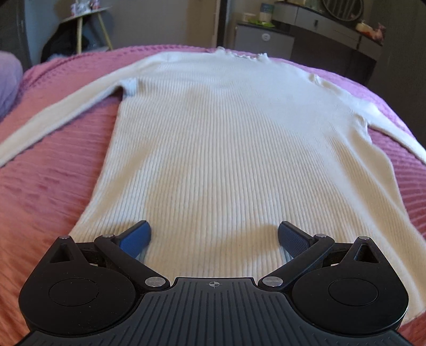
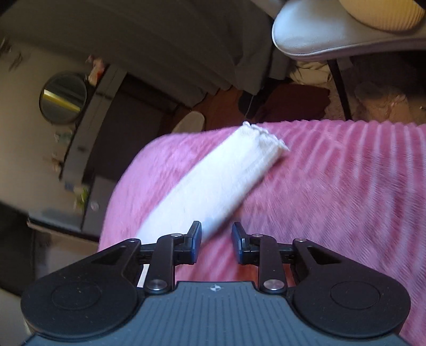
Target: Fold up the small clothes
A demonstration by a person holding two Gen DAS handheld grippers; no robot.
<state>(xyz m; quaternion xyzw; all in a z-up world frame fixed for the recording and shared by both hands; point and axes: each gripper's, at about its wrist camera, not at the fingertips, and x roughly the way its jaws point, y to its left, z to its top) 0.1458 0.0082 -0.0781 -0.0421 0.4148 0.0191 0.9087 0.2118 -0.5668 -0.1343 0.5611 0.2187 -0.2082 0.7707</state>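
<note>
A cream ribbed long-sleeved sweater (image 1: 226, 146) lies flat on the pink bedspread (image 1: 53, 186), collar at the far end and both sleeves spread outward. My left gripper (image 1: 214, 225) hovers over the hem, its blue-padded jaws wide open with only flat knit beneath them. In the right wrist view one sleeve (image 2: 226, 175) runs diagonally across the bedspread (image 2: 332, 186), its frilled cuff (image 2: 266, 138) at the far end. My right gripper (image 2: 217, 225) sits over the sleeve's near part with its jaws narrowly apart. The sleeve's edge lies by the left pad and the pads press on nothing.
Beyond the bed's far edge stand a grey dresser (image 1: 327, 29), a small side table (image 1: 87, 16) and dark clothing on the floor. The right wrist view shows a round mirror (image 2: 63, 98), a pale chair seat (image 2: 332, 34) and floor clutter past the bed's edge.
</note>
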